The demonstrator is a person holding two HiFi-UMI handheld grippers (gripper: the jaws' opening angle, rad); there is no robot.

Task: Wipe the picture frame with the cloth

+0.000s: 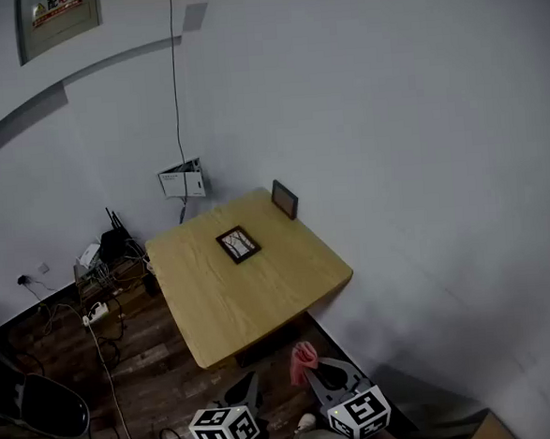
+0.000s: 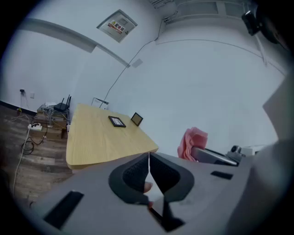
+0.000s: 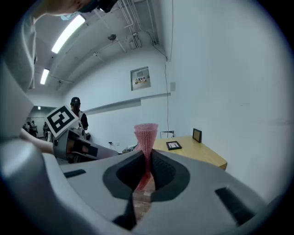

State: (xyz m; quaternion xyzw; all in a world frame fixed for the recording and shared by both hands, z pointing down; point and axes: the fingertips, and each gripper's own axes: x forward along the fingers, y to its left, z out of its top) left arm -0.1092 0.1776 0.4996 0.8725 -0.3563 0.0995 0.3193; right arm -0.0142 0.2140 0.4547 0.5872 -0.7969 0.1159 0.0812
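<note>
Wiping not yet begun
My right claw (image 3: pixel 147 158) pinches the pink cloth (image 3: pixel 146 135); left claw (image 2: pixel 149 158) is closed, empty; picture frame (image 1: pixel 238 244) lies well ahead, untouched.

Head view steeply down from afar, gripper views low, all sharing table (image 1: pixel 262 304)

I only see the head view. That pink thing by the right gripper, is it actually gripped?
Observer: Yes. The right gripper view shows the right gripper clamped on the pink cloth, which sticks up between its jaws.
Operator: And the left one?
Observer: Its own view shows the left gripper shut, with no cloth in it.
Operator: Anyone else around?
Observer: A person in a dark cap stands in the background of the right gripper view.
</note>
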